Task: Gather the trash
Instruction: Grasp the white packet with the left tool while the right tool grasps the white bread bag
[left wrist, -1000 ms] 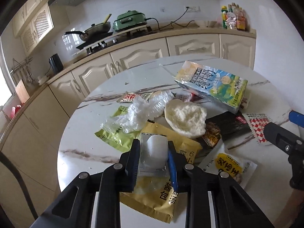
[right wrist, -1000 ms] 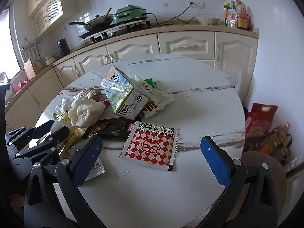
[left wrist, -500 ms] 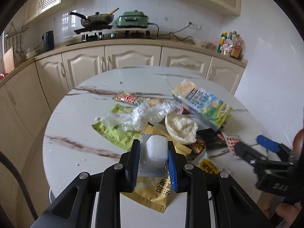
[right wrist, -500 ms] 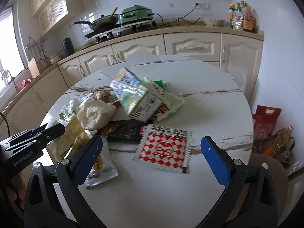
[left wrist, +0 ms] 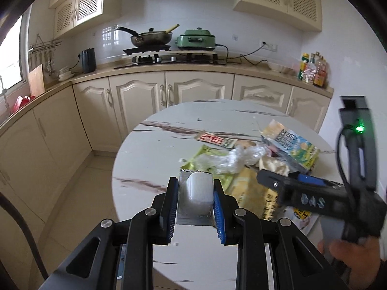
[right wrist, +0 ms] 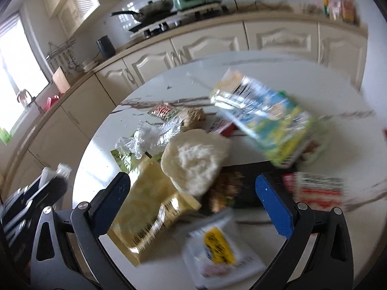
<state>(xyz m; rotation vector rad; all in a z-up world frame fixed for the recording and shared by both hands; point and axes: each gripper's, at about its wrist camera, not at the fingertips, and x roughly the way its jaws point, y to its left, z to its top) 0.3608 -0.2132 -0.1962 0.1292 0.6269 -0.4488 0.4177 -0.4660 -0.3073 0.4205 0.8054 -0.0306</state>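
Observation:
My left gripper [left wrist: 196, 199] is shut on a small white plastic cup with a foil lid [left wrist: 197, 193], held above the near left part of the round marble table [left wrist: 150, 154]. My right gripper [right wrist: 193, 193] is open and empty, low over the trash pile. Between its fingers lie a pale round bun [right wrist: 193, 162] and a yellow packet [right wrist: 152, 207]. A milk carton [right wrist: 263, 120], crumpled clear plastic [right wrist: 147, 137], a black wrapper [right wrist: 246, 181] and a white packet with a yellow label [right wrist: 217, 244] lie around them. The right gripper also shows in the left wrist view [left wrist: 297, 183].
Cream kitchen cabinets [left wrist: 169, 91] run behind the table, with a stove, a pan [left wrist: 150, 38] and a green cooker [left wrist: 196, 39] on the counter. A red-checked packet [right wrist: 316, 188] lies at the right. Floor tiles [left wrist: 72, 193] lie left of the table.
My left gripper has pulled back and left from the pile with the cup in it. My right gripper has swung left, in over the bun and the yellow packet.

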